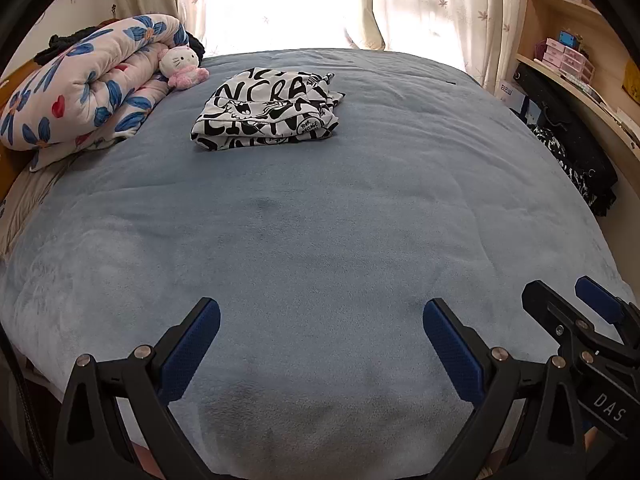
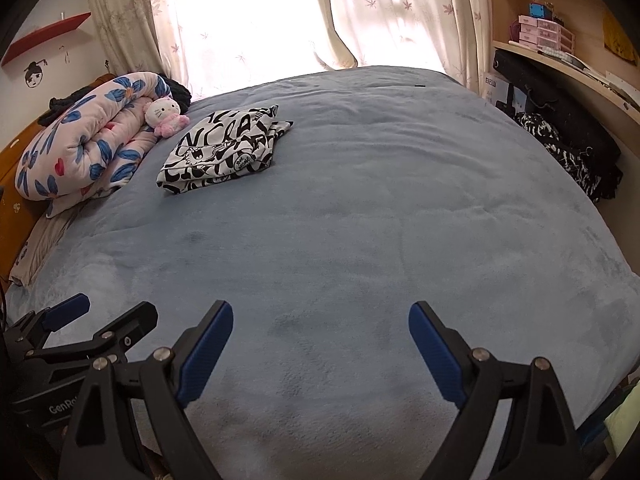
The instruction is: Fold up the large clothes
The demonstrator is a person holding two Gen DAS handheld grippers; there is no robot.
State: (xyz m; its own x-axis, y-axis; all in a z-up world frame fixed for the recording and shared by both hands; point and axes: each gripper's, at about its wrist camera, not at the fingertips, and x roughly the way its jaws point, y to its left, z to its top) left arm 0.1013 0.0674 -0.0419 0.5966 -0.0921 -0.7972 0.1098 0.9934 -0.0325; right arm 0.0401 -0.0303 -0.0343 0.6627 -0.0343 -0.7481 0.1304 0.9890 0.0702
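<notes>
Black-and-white printed garment (image 1: 266, 110) lies folded into a compact, roughly square bundle on the far left part of the blue blanket (image 1: 320, 240), well apart from both grippers. Layers are stacked, with one loose corner poking out at the far right. It looks parked out of the way, so the fold on this piece reads as finished.

Just beyond its left side sits a small plush cat toy (image 1: 182, 65), leaning on a rolled floral quilt (image 1: 84, 88) along the headboard side. Toy and garment are near each other but not touching, as far as can be told.

Left gripper (image 1: 320, 316) is near the bottom edge of the bed, tilted down at the blanket, jaws spread wide with nothing between the blue pads. Right gripper (image 2: 320, 316) is just beside it, jaws likewise spread and empty, only bare blanket in the gap. Each shows at the edge of the other's view: they sit side by side, close but with no contact visible.

Room: the whole middle and right of the blanket is free, a wide flat area for laying out a next piece. The right bed edge drops toward a dark patterned pile (image 1: 572, 168) on the floor side, below a curved shelf (image 1: 580, 84). The far edge meets the curtains (image 1: 420, 4) and a bright window. The near edge is right under the grippers.
</notes>
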